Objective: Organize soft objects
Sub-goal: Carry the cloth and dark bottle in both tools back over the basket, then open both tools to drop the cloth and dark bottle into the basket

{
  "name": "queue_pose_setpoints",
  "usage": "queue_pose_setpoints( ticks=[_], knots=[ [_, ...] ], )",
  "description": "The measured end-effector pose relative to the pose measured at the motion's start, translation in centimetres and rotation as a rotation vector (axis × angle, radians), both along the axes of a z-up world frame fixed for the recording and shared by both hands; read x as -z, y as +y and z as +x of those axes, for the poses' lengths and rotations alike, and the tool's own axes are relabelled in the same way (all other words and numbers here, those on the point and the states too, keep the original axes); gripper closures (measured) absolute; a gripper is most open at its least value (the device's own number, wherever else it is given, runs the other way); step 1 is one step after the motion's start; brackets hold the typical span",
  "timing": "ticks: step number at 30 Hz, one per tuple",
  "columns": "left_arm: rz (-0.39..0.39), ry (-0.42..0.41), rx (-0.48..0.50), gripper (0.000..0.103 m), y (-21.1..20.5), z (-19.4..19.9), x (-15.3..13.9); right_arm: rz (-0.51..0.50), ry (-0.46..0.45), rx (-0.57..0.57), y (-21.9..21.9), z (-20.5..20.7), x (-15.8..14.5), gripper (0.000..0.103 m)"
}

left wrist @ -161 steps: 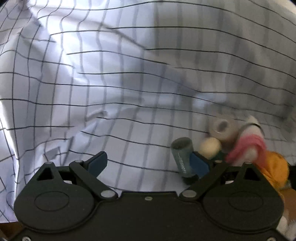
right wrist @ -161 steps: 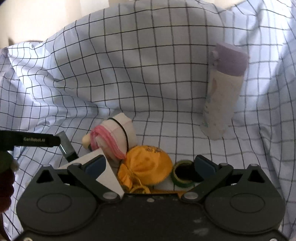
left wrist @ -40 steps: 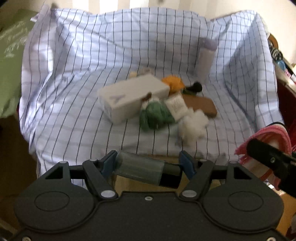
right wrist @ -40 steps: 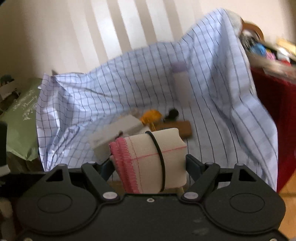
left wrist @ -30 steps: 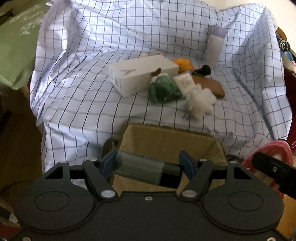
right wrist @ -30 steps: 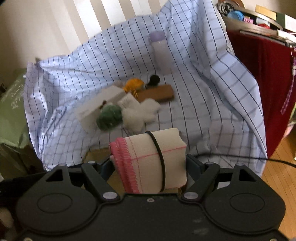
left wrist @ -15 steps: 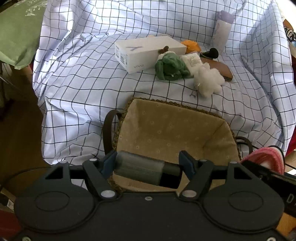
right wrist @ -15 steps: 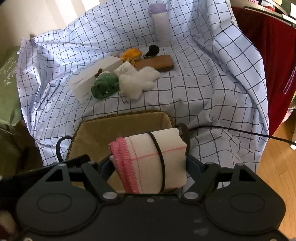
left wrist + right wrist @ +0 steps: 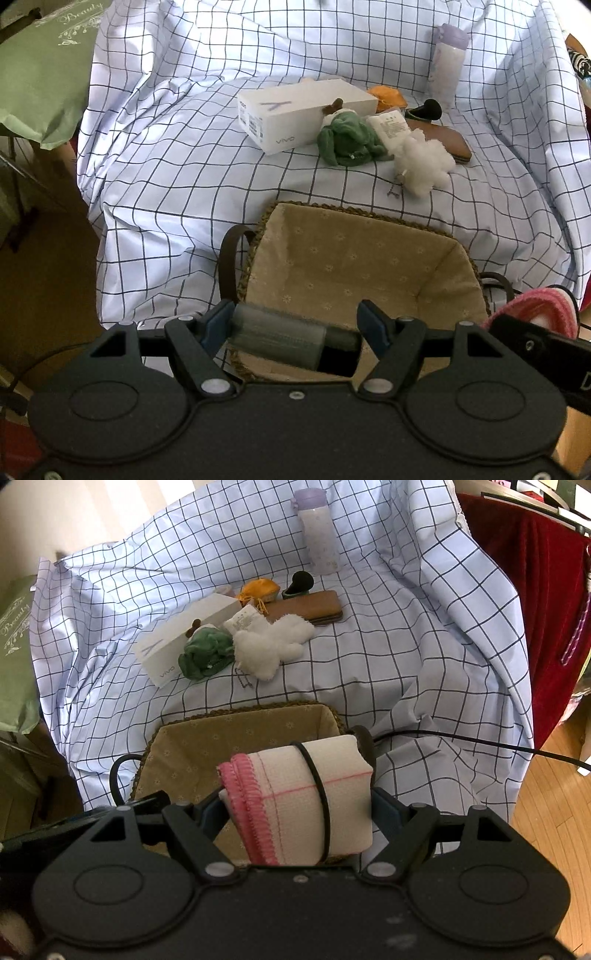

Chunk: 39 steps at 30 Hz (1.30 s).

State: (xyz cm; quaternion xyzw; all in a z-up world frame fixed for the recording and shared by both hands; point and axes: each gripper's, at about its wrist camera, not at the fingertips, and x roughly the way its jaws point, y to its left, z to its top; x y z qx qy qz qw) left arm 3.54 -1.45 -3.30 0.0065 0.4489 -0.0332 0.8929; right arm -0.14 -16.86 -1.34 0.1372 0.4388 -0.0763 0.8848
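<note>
Grey roll (image 9: 280,338) was clamped in left gripper (image 9: 295,325), banded pink-edged cloth (image 9: 299,797) in right gripper (image 9: 295,808), both over lined basket (image 9: 369,229)

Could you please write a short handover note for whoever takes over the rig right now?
Left tongs: shut on a grey-green roll, above the basket.
Right tongs: shut on a banded cream-and-pink cloth, also above the basket.
Done: both picked up; basket looks empty.
Left: drop both in, then fetch the green plush, white plush and orange pouch from the checked sheet.
</note>
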Motion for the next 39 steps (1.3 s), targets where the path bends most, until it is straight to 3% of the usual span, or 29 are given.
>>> queue_pose_setpoints(
  ticks=[5, 18, 29, 39],
  knots=[
    [0.006, -0.013, 0.002, 0.027, 0.2, -0.3, -0.2, 0.002, 0.004, -0.002, 0.0, 0.0, 0.0, 0.023],
    [0.018, -0.033, -0.014, 0.026, 0.8, -0.6, -0.7, -0.002, 0.004, -0.019, 0.1, 0.2, 0.0, 0.022],
    [0.016, -0.027, -0.017, 0.026, 0.9, -0.6, -0.7, -0.012, -0.071, -0.060, 0.6, -0.2, -1.2, 0.015],
    [0.016, -0.019, -0.019, 0.026, 1.0, -0.5, -0.6, -0.030, -0.031, -0.025, 0.3, 0.0, -0.8, 0.015]
  ],
)
